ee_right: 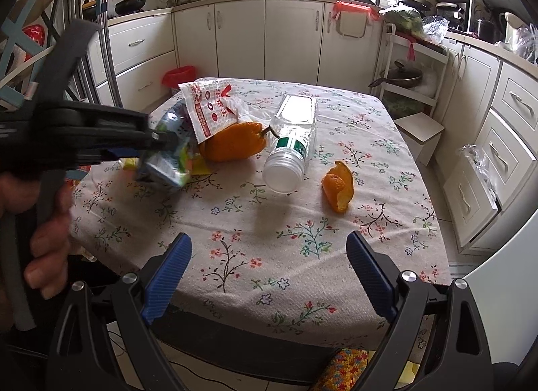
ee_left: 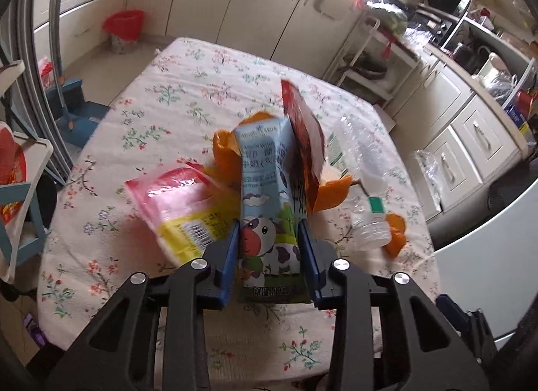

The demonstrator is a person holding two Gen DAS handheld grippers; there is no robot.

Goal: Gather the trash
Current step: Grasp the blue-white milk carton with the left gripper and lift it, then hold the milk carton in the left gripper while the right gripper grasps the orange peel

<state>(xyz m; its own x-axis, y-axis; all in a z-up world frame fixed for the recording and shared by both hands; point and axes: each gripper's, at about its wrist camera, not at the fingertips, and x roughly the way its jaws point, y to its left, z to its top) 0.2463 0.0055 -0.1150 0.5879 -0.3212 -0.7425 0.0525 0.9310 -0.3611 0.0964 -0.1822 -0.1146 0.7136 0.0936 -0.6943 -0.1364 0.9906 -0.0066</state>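
Floral worktop (ee_right: 302, 223) has loads of bare cloth near my wide-open right hand-held gripper (ee_right: 269, 276); left hand-held gripper (ee_left: 269, 249) is clamped on the milk carton (ee_left: 265, 196) by the left edge.

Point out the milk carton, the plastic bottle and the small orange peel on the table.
milk carton (ee_left: 269, 233), left wrist view, the cow picture on its front.
plastic bottle (ee_right: 291, 145), right wrist view, its green label.
small orange peel (ee_right: 338, 186), right wrist view, its outer skin.
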